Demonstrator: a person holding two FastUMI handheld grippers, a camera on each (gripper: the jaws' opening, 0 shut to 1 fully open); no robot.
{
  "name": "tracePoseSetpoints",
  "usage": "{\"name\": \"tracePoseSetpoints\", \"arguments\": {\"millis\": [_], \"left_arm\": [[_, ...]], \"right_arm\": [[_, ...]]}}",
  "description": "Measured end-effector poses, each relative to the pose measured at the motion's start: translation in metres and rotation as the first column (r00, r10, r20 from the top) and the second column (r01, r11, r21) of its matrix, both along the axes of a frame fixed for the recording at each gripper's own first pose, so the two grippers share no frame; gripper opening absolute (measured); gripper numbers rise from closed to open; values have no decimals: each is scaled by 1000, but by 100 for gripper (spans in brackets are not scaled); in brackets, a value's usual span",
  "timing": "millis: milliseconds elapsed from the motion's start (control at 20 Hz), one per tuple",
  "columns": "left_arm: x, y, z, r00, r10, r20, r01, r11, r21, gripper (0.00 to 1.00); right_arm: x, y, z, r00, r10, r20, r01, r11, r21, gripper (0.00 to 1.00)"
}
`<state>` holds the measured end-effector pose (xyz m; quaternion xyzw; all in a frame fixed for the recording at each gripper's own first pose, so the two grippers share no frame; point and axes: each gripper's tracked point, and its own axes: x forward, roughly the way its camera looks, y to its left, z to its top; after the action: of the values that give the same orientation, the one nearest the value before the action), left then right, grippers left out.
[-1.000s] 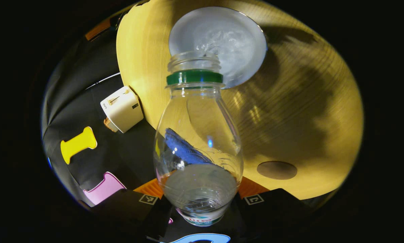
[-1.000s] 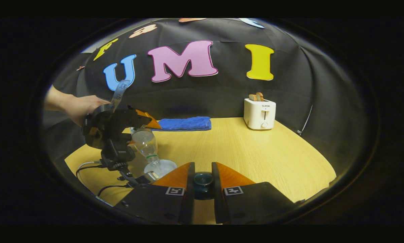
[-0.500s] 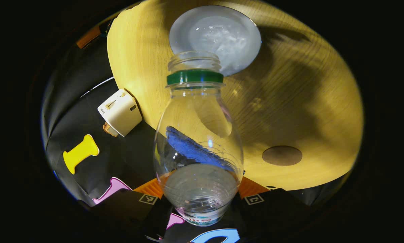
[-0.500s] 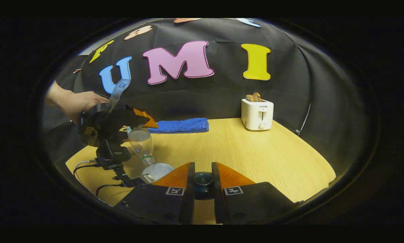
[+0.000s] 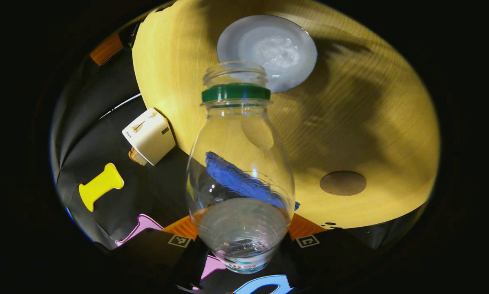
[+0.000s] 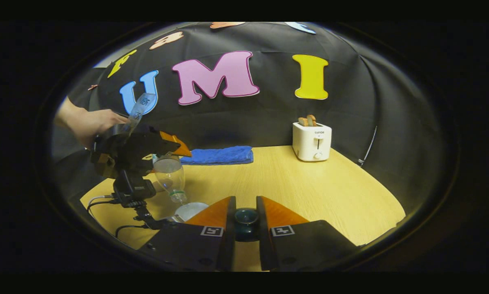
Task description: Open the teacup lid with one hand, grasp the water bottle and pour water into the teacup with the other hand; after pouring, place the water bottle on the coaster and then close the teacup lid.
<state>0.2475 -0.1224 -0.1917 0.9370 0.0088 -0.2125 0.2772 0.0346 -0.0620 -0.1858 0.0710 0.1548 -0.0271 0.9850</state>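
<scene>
Clear plastic water bottle (image 5: pixel 239 163) with green neck ring held inverted in left tool (image 5: pixel 240 239), fingers clamped on its base end, mouth pointing down over white round teacup (image 5: pixel 269 51) near worktop's front-left edge. Versus half second ago: cup looks smaller, bottle mouth farther above it; little water left; pouring judged ending. Long axis steeply tilted, neck lowest. Round brown coaster (image 5: pixel 342 183) near worktop edge, bare. Right tool (image 6: pixel 245 218) closed on dark teal lid knob (image 6: pixel 246 215), held aloft.

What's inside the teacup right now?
In the left gripper view the open teacup holds clear, rippled water. The water bottle neck covers its near rim; the water's depth cannot be judged.
</scene>
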Motion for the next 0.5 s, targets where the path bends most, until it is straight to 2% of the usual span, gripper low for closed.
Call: {"name": "tracePoseSetpoints", "arguments": {"millis": [500], "left_arm": [[0, 1, -4, 1000, 8, -4, -8, 999, -51, 77]], "right_arm": [[1, -4, 3, 1000, -7, 0, 7, 1000, -25, 28]]}}
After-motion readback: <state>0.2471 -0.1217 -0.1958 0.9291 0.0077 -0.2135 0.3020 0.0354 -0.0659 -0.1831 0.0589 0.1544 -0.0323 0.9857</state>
